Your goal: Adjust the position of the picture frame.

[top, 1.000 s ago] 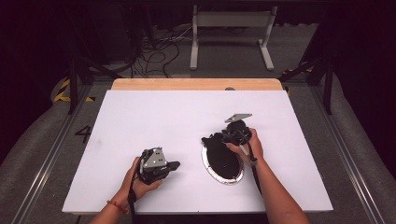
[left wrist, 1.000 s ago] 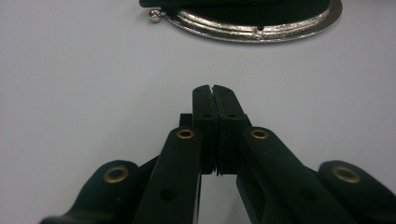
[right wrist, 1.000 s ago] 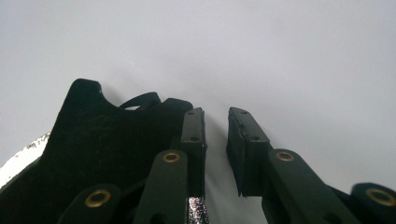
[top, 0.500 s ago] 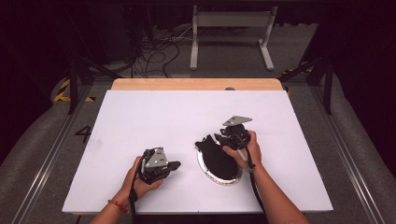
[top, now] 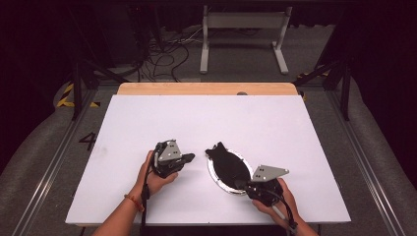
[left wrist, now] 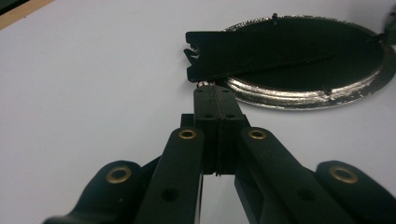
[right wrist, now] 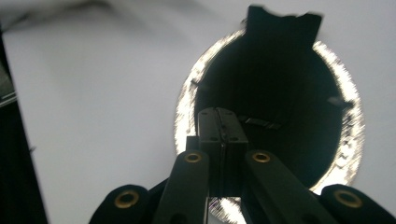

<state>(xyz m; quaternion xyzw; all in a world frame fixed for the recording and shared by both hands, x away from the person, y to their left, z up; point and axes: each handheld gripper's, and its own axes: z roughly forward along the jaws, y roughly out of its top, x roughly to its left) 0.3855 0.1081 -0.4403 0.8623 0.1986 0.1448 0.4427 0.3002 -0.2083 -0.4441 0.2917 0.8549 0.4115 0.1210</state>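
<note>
I hold a black two-jaw gripper in each hand over the white table top (top: 147,118). The shiny oval silver-rimmed metal plate (top: 215,178) lies flat on the near half of the table, between my two hands, and a flat piece of black cloth (top: 227,164) covers nearly all of its inside; one notched end of the cloth hangs over the rim at the plate's far left end and rests on the table.

My left gripper (top: 189,158) lies low just left of the plate, its jaws pressed together with nothing between them. In the left gripper view its closed tips (left wrist: 218,100) point at the plate's near rim, right beside the overhanging cloth end (left wrist: 210,56).

My right gripper (top: 242,185) sits at the plate's near right edge. Its jaws have just been closing and now stand pressed together, empty. In the right gripper view the tips (right wrist: 219,122) are over the cloth inside the rim (right wrist: 184,109); whether they touch the cloth I cannot tell.
</note>
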